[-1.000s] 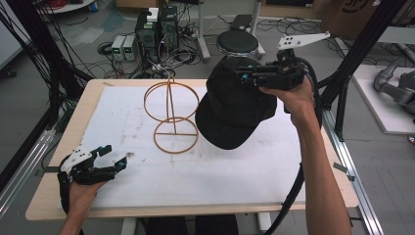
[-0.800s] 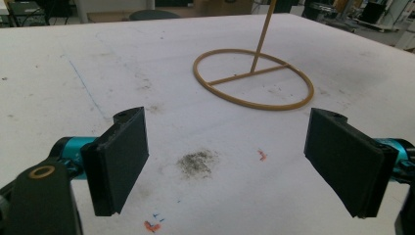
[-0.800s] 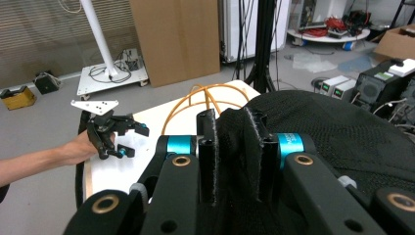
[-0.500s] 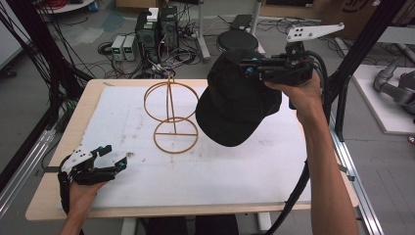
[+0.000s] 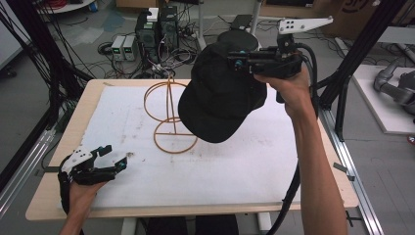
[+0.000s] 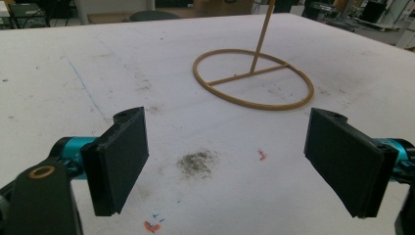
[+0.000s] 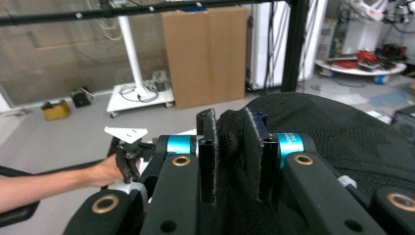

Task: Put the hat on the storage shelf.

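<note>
A black cap [image 5: 220, 100] hangs in the air above the table's far middle, just right of a golden wire stand [image 5: 169, 122] and hiding part of its top hoop. My right gripper [image 5: 237, 56] is shut on the cap's fabric near the crown. In the right gripper view the cloth [image 7: 337, 132] is pinched between the two jaws of the right gripper [image 7: 235, 147]. My left gripper [image 5: 115, 157] rests low at the table's front left, open and holding nothing. Its pads [image 6: 122, 156] stand wide apart over the white surface, with the stand's base ring [image 6: 253, 78] ahead.
The table [image 5: 254, 171] has a stained white cover and a wooden rim. Black frame posts [image 5: 352, 63] rise at its left and right sides. Cables and boxes [image 5: 147, 34] sit on the floor behind it, and a cable [image 5: 293, 186] trails from the right gripper.
The right gripper has carried the cap slightly upward and toward the stand, so the cap now overlaps the top hoop. The left gripper has stayed in place.
</note>
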